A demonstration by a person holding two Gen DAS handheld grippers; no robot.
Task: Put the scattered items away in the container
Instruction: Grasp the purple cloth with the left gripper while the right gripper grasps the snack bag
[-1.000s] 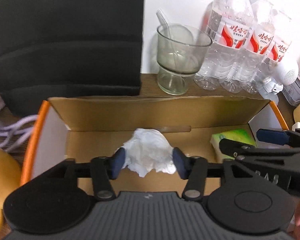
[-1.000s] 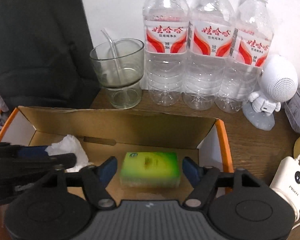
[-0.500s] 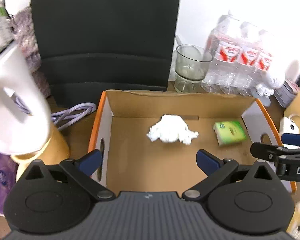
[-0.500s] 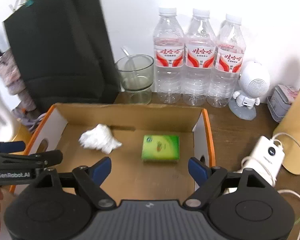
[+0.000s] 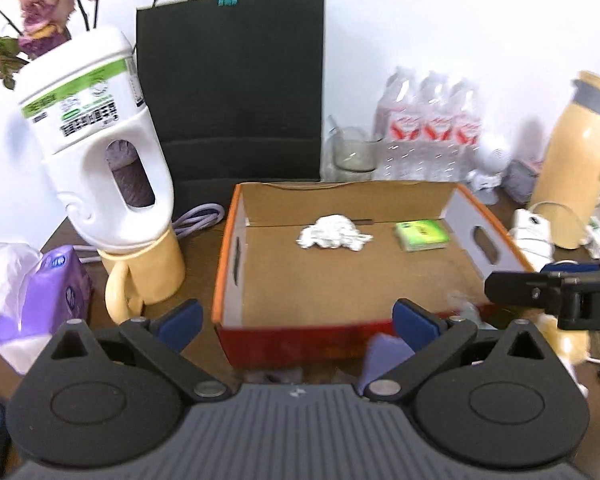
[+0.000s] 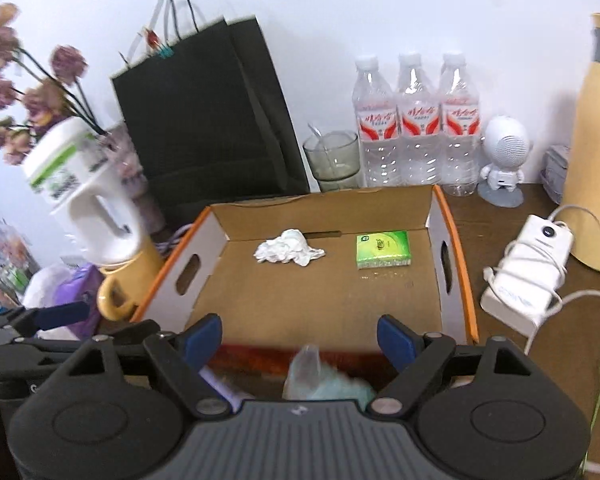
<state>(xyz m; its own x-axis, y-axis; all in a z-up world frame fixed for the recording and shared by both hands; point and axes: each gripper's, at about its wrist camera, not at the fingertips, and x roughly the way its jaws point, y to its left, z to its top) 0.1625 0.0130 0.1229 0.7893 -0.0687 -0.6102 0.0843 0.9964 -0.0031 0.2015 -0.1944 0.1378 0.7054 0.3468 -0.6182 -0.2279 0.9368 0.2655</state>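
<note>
The three water bottles (image 6: 416, 140) carry red-and-white labels with Chinese characters too blurred to read. The white jug (image 5: 96, 136) bears a green-banded label with a barcode, its print illegible. A lone "D" shows on the right gripper (image 5: 560, 296).

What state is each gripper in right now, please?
Left gripper: open, holding nothing, above the cardboard box's near edge.
Right gripper: open, holding nothing, also at the near edge.

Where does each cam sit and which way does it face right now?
Left wrist: on the left gripper, open, facing the cardboard box; the right gripper shows at right.
Right wrist: on the right gripper, open, facing the box; the left gripper shows lower left.
Shared: crumpled tissue, green packet, water bottles.
</note>
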